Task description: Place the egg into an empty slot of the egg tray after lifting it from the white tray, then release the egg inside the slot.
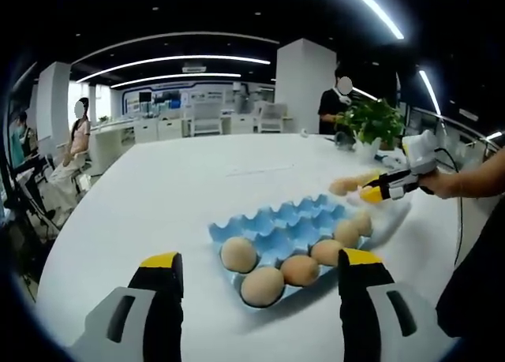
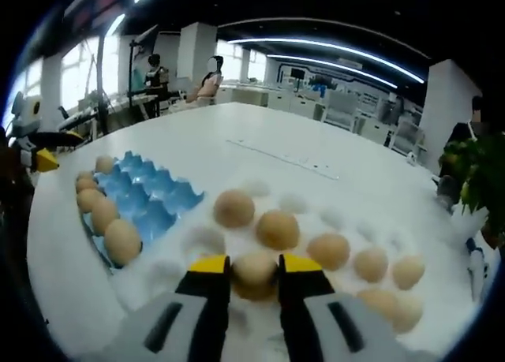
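Right gripper (image 2: pixel 252 269) pinches a brown egg (image 2: pixel 253 276) narrowly on the white tray (image 2: pixel 316 212), beside the blue moulded egg tray (image 2: pixel 150 196); left gripper (image 1: pixel 259 261) gapes wide, holding nothing.

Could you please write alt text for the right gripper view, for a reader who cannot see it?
The right hand-held gripper closes its yellow-tipped jaws around an egg on the white tray, among other loose eggs. To its left, a blue egg tray on the white table holds a row of eggs.

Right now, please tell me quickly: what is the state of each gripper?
Left gripper: open, holding nothing, above the blue moulded egg tray.
Right gripper: closed on a brown egg in the white tray.
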`<state>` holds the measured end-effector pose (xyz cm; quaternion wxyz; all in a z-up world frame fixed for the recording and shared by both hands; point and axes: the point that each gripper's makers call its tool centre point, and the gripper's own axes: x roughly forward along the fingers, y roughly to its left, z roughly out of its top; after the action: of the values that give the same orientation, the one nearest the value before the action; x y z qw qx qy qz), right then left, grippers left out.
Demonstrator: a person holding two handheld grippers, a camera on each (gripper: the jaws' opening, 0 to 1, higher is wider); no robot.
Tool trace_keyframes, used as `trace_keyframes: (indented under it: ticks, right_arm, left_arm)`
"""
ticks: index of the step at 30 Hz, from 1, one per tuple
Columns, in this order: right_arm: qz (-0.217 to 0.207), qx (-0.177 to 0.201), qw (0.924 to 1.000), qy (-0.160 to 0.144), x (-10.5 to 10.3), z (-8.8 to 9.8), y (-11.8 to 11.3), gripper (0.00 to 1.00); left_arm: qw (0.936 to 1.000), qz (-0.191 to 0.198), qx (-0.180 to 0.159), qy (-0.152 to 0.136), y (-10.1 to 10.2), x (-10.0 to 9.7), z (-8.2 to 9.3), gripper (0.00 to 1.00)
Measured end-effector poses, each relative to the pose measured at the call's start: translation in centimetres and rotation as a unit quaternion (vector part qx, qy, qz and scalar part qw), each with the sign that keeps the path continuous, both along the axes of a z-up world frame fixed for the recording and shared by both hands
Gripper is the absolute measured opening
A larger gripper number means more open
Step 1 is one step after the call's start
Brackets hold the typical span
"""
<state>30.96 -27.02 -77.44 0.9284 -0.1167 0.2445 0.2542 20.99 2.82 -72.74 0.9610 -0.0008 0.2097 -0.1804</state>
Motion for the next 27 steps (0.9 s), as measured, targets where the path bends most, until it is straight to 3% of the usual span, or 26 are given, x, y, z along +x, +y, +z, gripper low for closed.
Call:
trace_keyframes:
  ticks: [9, 27]
  right_arm:
    - [0.001, 0.029, 0.9993, -0.024, 0.1, 2.4, 0.8, 0.22]
    - [0.066, 0.070, 0.9948, -0.033, -0.3, 4.6, 7.6, 0.22]
  left_arm:
    - [1.0000, 0.005, 0.001, 0.003, 0.4, 0.0, -0.2, 0.82]
    - [0.9999, 0.002, 0.008, 0.010, 0.7, -0.1, -0.8, 0.81]
